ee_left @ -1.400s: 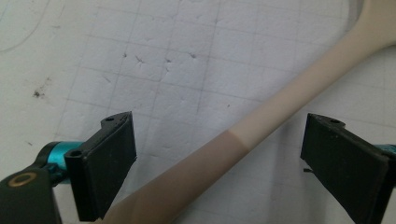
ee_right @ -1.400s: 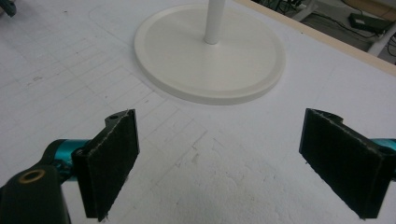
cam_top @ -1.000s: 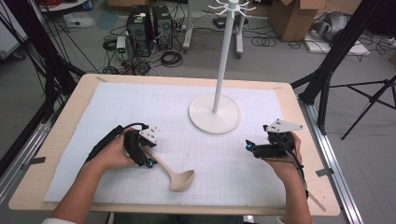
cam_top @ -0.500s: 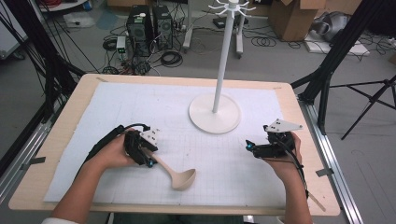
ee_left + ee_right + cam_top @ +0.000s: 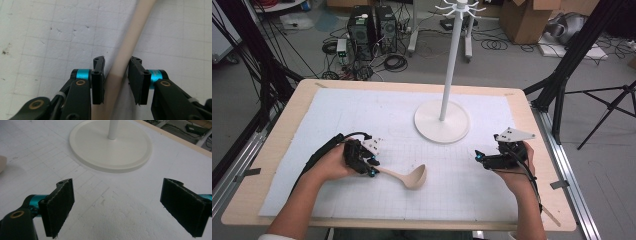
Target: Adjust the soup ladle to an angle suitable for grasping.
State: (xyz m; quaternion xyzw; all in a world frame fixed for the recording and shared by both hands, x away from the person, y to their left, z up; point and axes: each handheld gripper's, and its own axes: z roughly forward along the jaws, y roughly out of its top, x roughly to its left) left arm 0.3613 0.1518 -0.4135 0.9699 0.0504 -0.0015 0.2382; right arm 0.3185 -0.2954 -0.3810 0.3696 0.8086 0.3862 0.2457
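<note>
The surface (image 5: 532,210) carries a white gridded mat (image 5: 332,115), and the tall white stand (image 5: 442,121) rises from its round base, its top hooks cut off at the frame's edge. A beige ladle (image 5: 409,176) lies near the front, bowl pointing right. The left tongs (image 5: 115,70) pinch its handle end, partly hiding it. The right tongs (image 5: 130,202) gape wide, well apart from it.

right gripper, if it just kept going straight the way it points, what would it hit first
Probably the round base of the white stand: it lies ahead of the right gripper, whose open jaws hold nothing, with bare mat between. Depth is hard to judge.
</note>
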